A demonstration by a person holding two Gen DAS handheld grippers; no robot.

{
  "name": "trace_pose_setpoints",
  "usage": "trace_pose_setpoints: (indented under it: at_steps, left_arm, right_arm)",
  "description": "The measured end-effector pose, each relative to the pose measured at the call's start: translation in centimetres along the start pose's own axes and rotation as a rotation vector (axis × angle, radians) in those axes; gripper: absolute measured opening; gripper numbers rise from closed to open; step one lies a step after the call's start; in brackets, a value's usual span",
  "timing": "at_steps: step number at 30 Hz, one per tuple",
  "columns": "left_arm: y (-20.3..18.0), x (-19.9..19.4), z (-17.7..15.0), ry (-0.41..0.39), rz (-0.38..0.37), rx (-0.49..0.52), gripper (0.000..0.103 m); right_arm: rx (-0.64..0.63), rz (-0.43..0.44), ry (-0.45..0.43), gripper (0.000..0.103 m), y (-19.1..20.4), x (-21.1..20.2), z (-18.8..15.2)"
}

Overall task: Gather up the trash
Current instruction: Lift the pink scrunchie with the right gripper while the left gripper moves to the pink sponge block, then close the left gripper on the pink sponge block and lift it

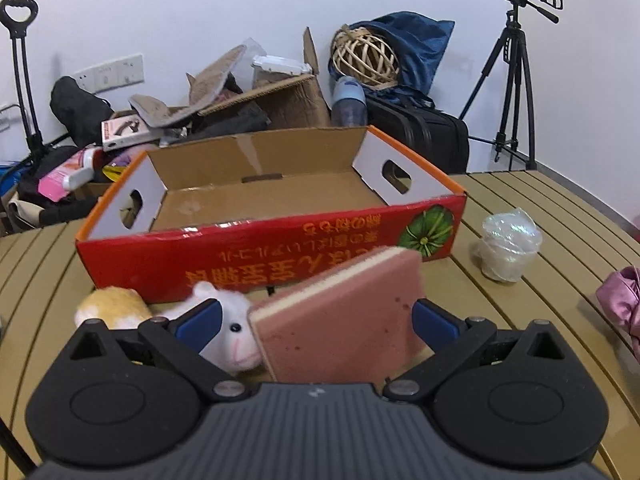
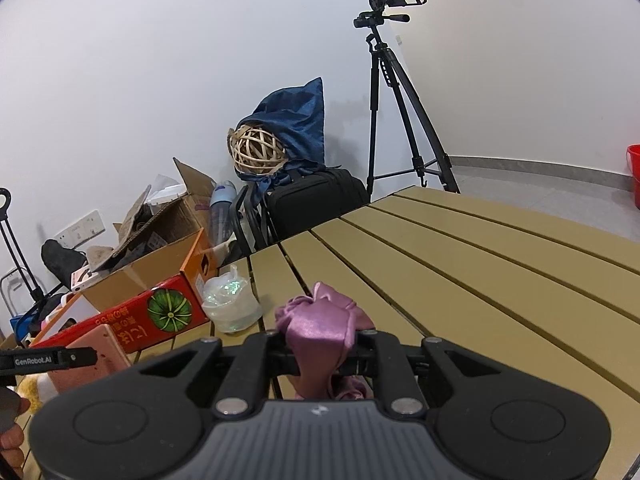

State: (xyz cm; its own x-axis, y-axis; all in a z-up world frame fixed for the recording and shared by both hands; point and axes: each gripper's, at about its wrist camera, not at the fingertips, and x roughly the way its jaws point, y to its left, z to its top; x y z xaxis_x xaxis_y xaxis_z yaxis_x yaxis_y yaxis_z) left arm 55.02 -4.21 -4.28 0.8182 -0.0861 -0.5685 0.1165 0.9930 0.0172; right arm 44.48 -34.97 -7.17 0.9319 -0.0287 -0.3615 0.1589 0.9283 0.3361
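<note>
Left wrist view: the left gripper [image 1: 316,320] pinches a pink sponge [image 1: 340,320] before the open red box [image 1: 272,252], seemingly for dropping in, while the right gripper [image 2: 320,340] is clamped on purple cloth [image 2: 320,324].

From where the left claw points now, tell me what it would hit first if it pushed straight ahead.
Probably the red printed front wall of the open cardboard box. The left claw holds a pink sponge block that nearly reaches that wall already; the gap between them is unclear.

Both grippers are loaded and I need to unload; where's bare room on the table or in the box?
The red box is empty inside. Bare slats spread right of the purple cloth toward the tripod. It is crowded in front of the box: plush hamster, pink sponge, and crumpled plastic at its corner.
</note>
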Motion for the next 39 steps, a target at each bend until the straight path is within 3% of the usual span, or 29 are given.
trace_pose_setpoints:
  at_steps: [3,14,22,39]
  left_arm:
    - [-0.4,-0.3,-0.7,-0.009,-0.011,0.007,0.098]
    - [-3.8,-2.3,-1.8,-0.03,-0.066,0.077,0.046]
    - [-5.7,-3.6,-2.3,-0.075,-0.051,0.118,0.037]
    - [-6.9,-9.3,-2.9,-0.127,-0.012,0.105,0.036]
  right_arm:
    - [-0.005,0.005,0.001,0.013,0.1,0.0,0.0]
    - [-0.015,0.032,0.004,0.013,0.5,-0.5,-0.1]
    - [-0.011,0.044,-0.002,0.013,-0.1,-1.2,0.2]
    - [0.001,0.135,-0.024,0.014,0.4,-4.0,0.6]
